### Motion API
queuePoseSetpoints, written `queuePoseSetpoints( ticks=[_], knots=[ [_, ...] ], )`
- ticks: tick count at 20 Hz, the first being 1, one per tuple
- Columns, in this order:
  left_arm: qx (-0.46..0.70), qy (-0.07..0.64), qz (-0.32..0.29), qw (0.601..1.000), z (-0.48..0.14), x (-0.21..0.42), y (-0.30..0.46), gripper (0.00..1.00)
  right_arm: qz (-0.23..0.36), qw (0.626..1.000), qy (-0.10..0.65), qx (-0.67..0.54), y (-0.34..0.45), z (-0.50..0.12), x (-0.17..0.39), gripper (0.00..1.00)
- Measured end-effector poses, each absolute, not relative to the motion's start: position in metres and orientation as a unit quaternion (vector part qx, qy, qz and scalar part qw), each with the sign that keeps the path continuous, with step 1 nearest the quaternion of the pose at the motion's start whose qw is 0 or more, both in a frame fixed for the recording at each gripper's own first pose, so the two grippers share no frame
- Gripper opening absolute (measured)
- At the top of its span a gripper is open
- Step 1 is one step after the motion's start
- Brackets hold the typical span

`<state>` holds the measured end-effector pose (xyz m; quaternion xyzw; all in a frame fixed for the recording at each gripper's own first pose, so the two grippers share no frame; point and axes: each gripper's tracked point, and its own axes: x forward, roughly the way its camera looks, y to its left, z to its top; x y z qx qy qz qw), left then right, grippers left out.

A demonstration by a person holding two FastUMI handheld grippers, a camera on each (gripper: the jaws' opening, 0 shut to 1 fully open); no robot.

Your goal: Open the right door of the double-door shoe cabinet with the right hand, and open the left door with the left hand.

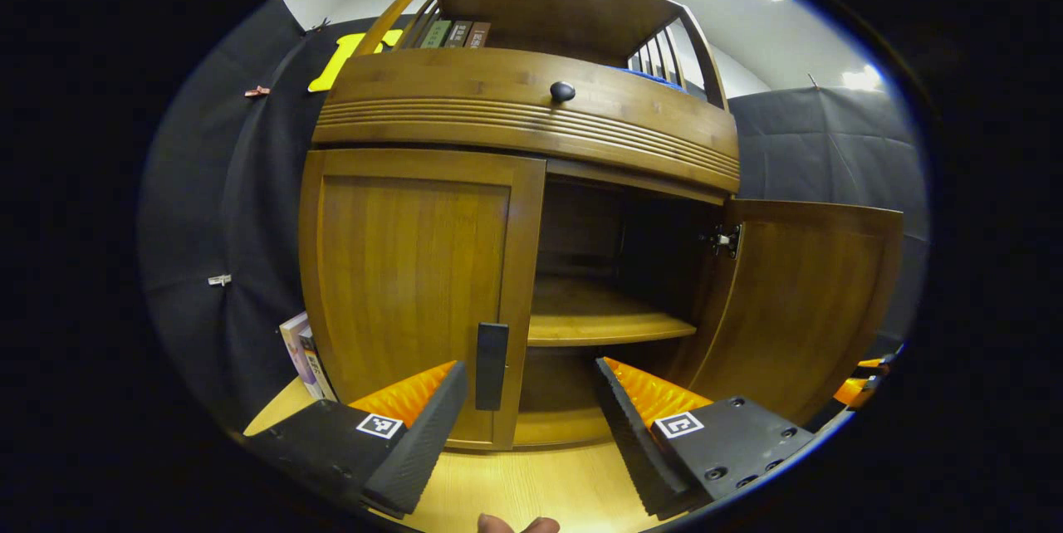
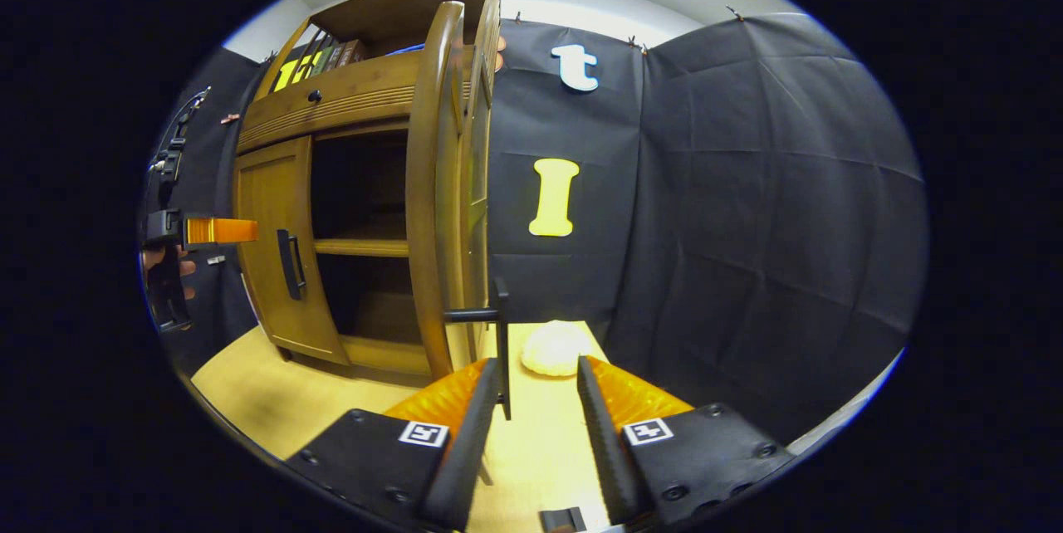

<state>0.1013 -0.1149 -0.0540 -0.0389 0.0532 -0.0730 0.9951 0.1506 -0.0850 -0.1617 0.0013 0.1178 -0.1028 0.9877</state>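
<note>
Already the right door [image 1: 810,300] stands swung wide of the shoe cabinet [image 1: 531,114], its handle [image 2: 498,342] just off my released right tongs [image 2: 538,400]. I judge the left door [image 1: 411,284] is the step in hand: it is shut, its handle [image 1: 491,365] between my spread left tongs [image 1: 531,400]. Next I close on it and pull.

My left gripper [image 1: 527,400] has open floor before the closed brown wooden left door [image 1: 415,292]; its black bar handle [image 1: 491,365] stands between my spread fingers. The swung-out wooden right door [image 1: 801,300] bounds the right side.
</note>
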Motion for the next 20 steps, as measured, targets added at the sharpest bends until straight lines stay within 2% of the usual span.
queuePoseSetpoints(
  ticks=[3, 4, 6, 9, 10, 11, 14, 15, 16, 17, 20],
  knots=[
    [-0.039, 0.048, -0.066, 0.996, -0.057, 0.117, -0.111, 0.92, -0.128, 0.987, 0.092, 0.011, -0.091, -0.152, 0.154, 0.91],
    [-0.037, 0.045, -0.062, 0.996, -0.059, 0.122, -0.109, 0.92, -0.142, 0.986, 0.082, 0.017, -0.093, -0.148, 0.157, 0.96],
    [-0.034, 0.038, -0.051, 0.997, -0.063, 0.135, -0.102, 0.92, -0.165, 0.984, 0.053, 0.033, -0.098, -0.134, 0.159, 1.00],
    [-0.026, 0.020, -0.028, 0.999, -0.068, 0.156, -0.088, 0.92, -0.192, 0.980, 0.002, 0.059, -0.108, -0.103, 0.160, 0.98],
    [-0.024, 0.018, -0.022, 0.999, -0.072, 0.163, -0.086, 0.94, -0.191, 0.979, -0.005, 0.067, -0.109, -0.097, 0.162, 0.97],
    [-0.022, 0.017, -0.018, 0.999, -0.075, 0.169, -0.083, 0.90, -0.188, 0.979, -0.006, 0.072, -0.108, -0.095, 0.162, 0.97],
    [-0.013, 0.026, -0.008, 1.000, -0.089, 0.190, -0.077, 0.89, -0.176, 0.981, -0.005, 0.085, -0.105, -0.090, 0.161, 0.98],
    [-0.013, 0.030, -0.007, 0.999, -0.095, 0.198, -0.075, 0.93, -0.177, 0.981, -0.005, 0.079, -0.107, -0.091, 0.160, 1.00],
    [-0.014, 0.037, -0.007, 0.999, -0.099, 0.206, -0.077, 0.89, -0.177, 0.982, -0.005, 0.069, -0.108, -0.091, 0.160, 0.98],
    [-0.016, 0.042, -0.009, 0.999, -0.103, 0.210, -0.078, 0.93, -0.177, 0.982, -0.002, 0.060, -0.109, -0.093, 0.161, 0.98],
    [-0.029, 0.063, -0.011, 0.998, -0.119, 0.221, -0.083, 0.89, -0.180, 0.983, 0.013, 0.039, -0.114, -0.099, 0.160, 0.98]
  ],
)
